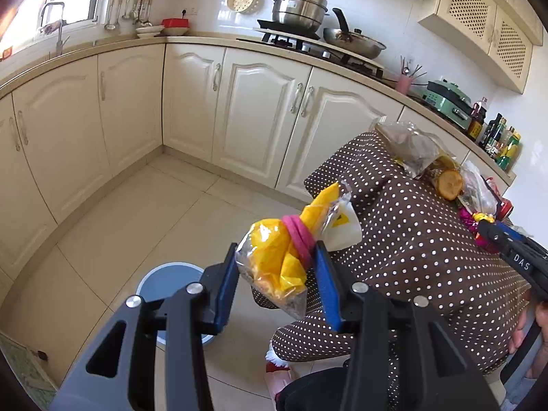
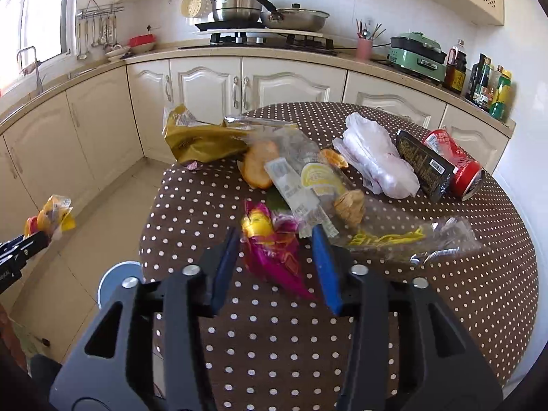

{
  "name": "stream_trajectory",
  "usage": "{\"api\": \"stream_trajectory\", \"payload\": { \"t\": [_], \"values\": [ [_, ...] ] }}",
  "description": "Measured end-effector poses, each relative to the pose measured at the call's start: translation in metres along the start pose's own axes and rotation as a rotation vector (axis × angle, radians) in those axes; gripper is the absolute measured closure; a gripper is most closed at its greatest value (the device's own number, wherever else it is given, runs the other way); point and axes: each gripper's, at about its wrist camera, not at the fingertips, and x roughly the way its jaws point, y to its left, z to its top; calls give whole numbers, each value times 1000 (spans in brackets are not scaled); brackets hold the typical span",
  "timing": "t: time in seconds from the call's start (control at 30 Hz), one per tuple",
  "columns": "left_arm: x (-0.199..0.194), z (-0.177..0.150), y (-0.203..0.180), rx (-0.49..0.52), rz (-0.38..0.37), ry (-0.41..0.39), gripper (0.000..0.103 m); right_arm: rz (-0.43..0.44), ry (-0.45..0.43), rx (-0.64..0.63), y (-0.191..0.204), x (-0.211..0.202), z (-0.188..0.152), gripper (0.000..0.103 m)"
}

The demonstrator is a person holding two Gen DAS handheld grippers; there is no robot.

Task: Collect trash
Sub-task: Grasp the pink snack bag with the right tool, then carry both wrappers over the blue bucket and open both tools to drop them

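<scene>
My left gripper [image 1: 276, 250] is shut on a clear bag of yellow snacks tied with a pink band [image 1: 274, 260]. It holds the bag in the air beside the table, above the floor and near a round blue-grey bin [image 1: 167, 277]. The same bag [image 2: 54, 215] shows at the far left of the right wrist view. My right gripper [image 2: 274, 236] hovers low over the dotted tablecloth [image 2: 274, 335], open, with a magenta and yellow wrapper [image 2: 270, 253] lying between its fingers. A narrow gap shows at the right pad.
More litter covers the table: a gold bag [image 2: 202, 140], a bread piece [image 2: 257, 167], clear wrappers [image 2: 318, 178], a white plastic bag [image 2: 376, 157], a black box [image 2: 424, 164] and a red can [image 2: 459, 164]. Cream cabinets [image 1: 130, 102] ring the tiled floor.
</scene>
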Motion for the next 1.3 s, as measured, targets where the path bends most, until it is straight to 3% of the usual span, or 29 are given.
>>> {"api": "stream_trajectory", "payload": {
  "t": [0.2, 0.27, 0.33, 0.43, 0.47, 0.5, 0.53, 0.7, 0.9, 1.13, 1.2, 1.3],
  "values": [
    [1, -6, -7, 12, -37, 6, 61, -42, 3, -45, 14, 0, -7, 54],
    [1, -9, -7, 13, -44, 8, 61, -82, -22, -56, 17, -7, -11, 49],
    [0, -9, -9, 16, -46, 7, 61, -68, -43, -51, 18, -14, -14, 49],
    [-1, -10, -11, 18, -50, 5, 61, -50, 18, -23, 13, 2, -11, 50],
    [-2, -10, -10, 19, -54, 4, 61, -40, 37, -16, 12, 7, -10, 52],
    [-3, -10, -11, 20, -54, 3, 61, -19, 44, -7, 11, 10, -8, 70],
    [-3, -11, -11, 21, -54, 3, 61, -2, 61, -3, 12, 15, -7, 74],
    [-1, -12, -4, 11, -50, 4, 61, 76, 22, -14, 27, 3, -9, 75],
    [13, -17, 28, -54, -21, 45, 61, 275, -14, -113, 97, -10, -11, 75],
    [59, -37, 96, -137, 161, 178, 61, 483, 161, -173, 196, 73, -42, 75],
    [80, -44, 117, -153, 211, 227, 60, 509, 228, -176, 219, 101, -54, 74],
    [108, -48, 139, -178, 224, 278, 60, 532, 298, -177, 250, 138, -69, 74]
  ]
}}
